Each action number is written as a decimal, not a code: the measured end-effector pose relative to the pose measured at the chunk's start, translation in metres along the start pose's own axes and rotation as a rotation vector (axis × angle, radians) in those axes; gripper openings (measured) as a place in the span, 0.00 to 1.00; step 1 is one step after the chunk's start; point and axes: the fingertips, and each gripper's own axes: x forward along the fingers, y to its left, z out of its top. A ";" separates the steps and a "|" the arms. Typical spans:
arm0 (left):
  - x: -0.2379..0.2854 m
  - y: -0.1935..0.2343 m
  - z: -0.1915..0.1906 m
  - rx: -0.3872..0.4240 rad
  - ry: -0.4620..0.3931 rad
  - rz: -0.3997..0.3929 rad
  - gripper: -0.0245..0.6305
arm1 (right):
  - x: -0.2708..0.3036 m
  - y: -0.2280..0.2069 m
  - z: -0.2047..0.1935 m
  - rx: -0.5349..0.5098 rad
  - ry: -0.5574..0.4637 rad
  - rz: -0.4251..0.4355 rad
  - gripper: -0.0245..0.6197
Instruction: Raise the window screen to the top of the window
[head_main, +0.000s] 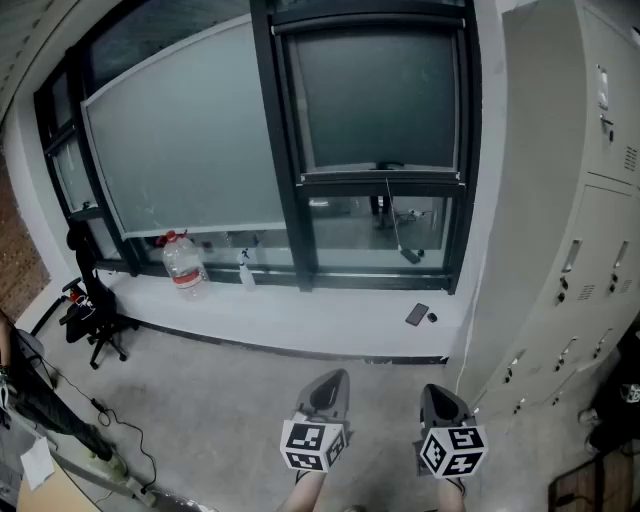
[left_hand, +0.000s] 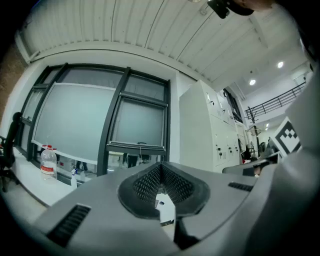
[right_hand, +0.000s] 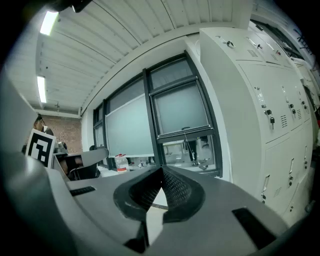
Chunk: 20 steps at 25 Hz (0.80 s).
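Left gripper (head_main: 334, 380): held low over the concrete floor (head_main: 220, 410), pointed toward the window. Its fingers (left_hand: 142, 182) are pressed together at the tips, with nothing between them. Its marker cube (head_main: 313, 446) sits at the rear.

Right gripper (head_main: 432, 392): held just beside the left gripper, apart from it, at a similar height. Its fingers (right_hand: 176, 188) also meet at the tips and pinch nothing. Both grippers are well apart from the window.

White window sill (head_main: 320, 322), beyond the floor, carries:
- a water bottle (head_main: 183, 266) with a red cap, at the left;
- a small spray bottle (head_main: 246, 271), near the bottle's right;
- a dark flat device (head_main: 417, 314), at the right, with a small dark item (head_main: 431, 318) just beside it.

An office chair (head_main: 92, 305) stands on the floor at the far left, against the sill. A bank of pale lockers (head_main: 575, 210) stands to the right of the window.

Window screen (head_main: 375, 95): located in the narrow right-hand section of the dark-framed window. It covers the upper part of that section. Its bottom rail (head_main: 383, 180) sits partway down, with clear glass showing below it. A thin pull cord (head_main: 394, 218) hangs from the middle of the rail toward the sill. The wide pane (head_main: 185, 140) to the left is frosted grey.
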 end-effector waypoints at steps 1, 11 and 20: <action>0.000 -0.002 -0.002 0.000 0.003 -0.003 0.04 | -0.001 0.000 0.000 0.002 -0.002 0.002 0.04; 0.005 -0.018 -0.009 0.001 0.016 -0.005 0.04 | -0.009 -0.012 -0.002 0.018 -0.010 0.021 0.04; 0.017 -0.026 -0.027 -0.011 0.037 0.011 0.04 | -0.010 -0.026 -0.007 0.026 -0.009 0.088 0.04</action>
